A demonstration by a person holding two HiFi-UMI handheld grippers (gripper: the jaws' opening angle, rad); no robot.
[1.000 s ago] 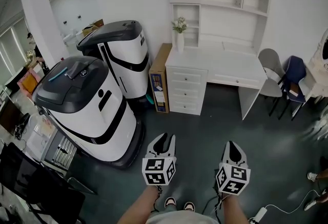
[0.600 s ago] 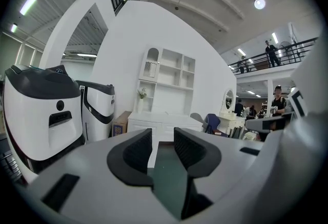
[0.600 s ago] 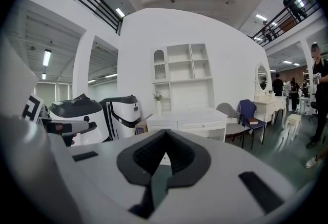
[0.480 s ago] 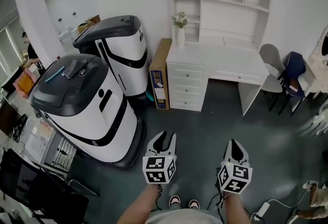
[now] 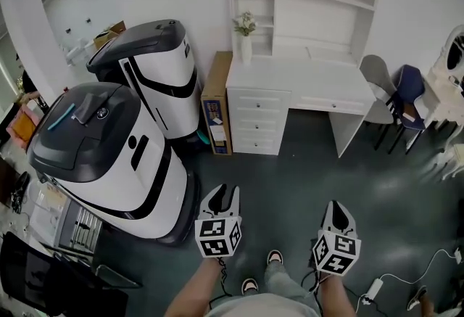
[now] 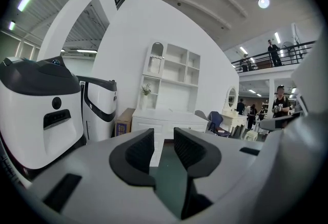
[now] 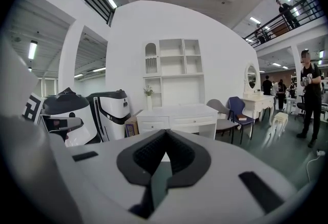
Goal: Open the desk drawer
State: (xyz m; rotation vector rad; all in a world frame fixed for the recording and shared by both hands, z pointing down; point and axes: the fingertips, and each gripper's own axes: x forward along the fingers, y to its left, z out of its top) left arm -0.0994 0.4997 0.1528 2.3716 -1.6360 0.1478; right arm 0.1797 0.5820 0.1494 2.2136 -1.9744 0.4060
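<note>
Dark floor (image 5: 312, 170) separates desk drawers (image 5: 258, 122) from parted left claw (image 5: 228, 191) and seemingly closed right claw (image 5: 336, 205), both empty.

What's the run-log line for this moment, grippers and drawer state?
stage: pre-contact | left claw: open, empty | right claw: shut, empty | desk: ahead, untouched | drawers: all closed
</note>
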